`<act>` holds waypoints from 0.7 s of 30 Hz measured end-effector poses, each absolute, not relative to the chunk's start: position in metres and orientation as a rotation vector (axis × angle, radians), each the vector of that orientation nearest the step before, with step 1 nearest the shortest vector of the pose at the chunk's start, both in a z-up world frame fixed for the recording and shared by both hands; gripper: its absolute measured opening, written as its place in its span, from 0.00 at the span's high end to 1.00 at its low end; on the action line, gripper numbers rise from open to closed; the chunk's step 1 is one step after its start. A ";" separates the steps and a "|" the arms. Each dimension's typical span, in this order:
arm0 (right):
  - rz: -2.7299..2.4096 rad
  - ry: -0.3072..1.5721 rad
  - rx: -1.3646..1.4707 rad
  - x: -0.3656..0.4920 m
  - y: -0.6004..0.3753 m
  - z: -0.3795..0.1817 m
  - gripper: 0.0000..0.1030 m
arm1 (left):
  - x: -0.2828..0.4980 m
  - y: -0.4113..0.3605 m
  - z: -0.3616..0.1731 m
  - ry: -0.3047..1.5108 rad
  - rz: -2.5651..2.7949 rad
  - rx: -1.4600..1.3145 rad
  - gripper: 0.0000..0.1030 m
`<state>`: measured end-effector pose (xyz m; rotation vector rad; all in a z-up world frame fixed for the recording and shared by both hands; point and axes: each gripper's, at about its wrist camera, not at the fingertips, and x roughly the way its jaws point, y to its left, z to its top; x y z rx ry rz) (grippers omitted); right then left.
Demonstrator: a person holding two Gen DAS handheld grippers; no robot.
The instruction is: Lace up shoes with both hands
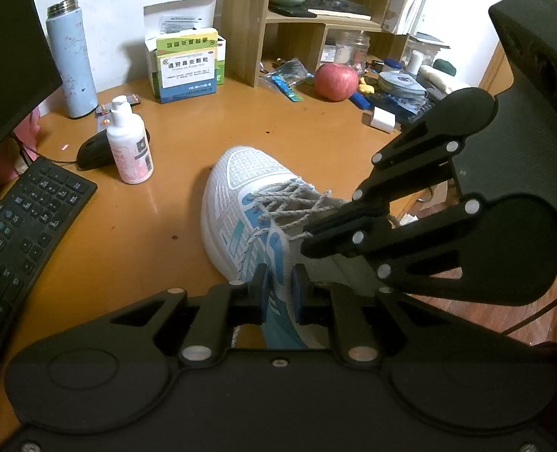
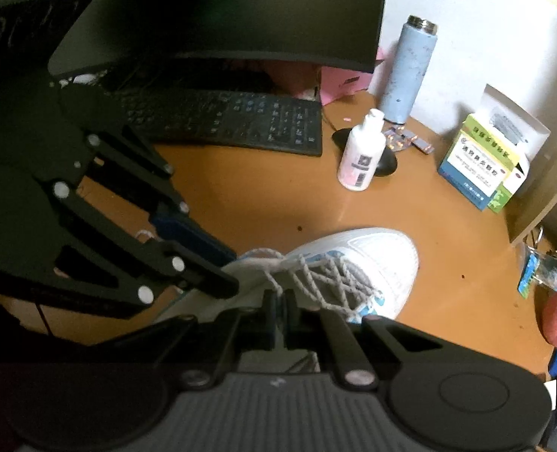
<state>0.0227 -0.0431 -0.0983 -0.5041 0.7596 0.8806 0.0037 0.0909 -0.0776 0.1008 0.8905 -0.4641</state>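
Both grippers tilt down over the shoe (image 1: 240, 196), which lies on the desk (image 1: 157, 233). Left gripper (image 1: 280, 290) stands narrow, its pads flanking the shoe's collar edge. Right gripper (image 2: 278, 314) is pinched closed at the laces (image 2: 316, 278). Bare desk opens left of the shoe, up to the keyboard (image 1: 18, 218) and bottle (image 1: 129, 143).
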 end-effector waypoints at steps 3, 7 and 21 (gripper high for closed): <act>0.888 0.772 -0.485 0.020 -0.044 -0.100 0.96 | 0.003 0.091 -0.078 0.891 -0.464 0.103 0.89; 0.897 0.793 -0.446 0.020 -0.042 -0.105 0.96 | 0.003 0.089 -0.078 0.891 -0.465 0.108 0.89; 0.876 0.773 -0.385 0.022 -0.044 -0.105 0.96 | 0.003 0.089 -0.077 0.896 -0.466 0.115 0.89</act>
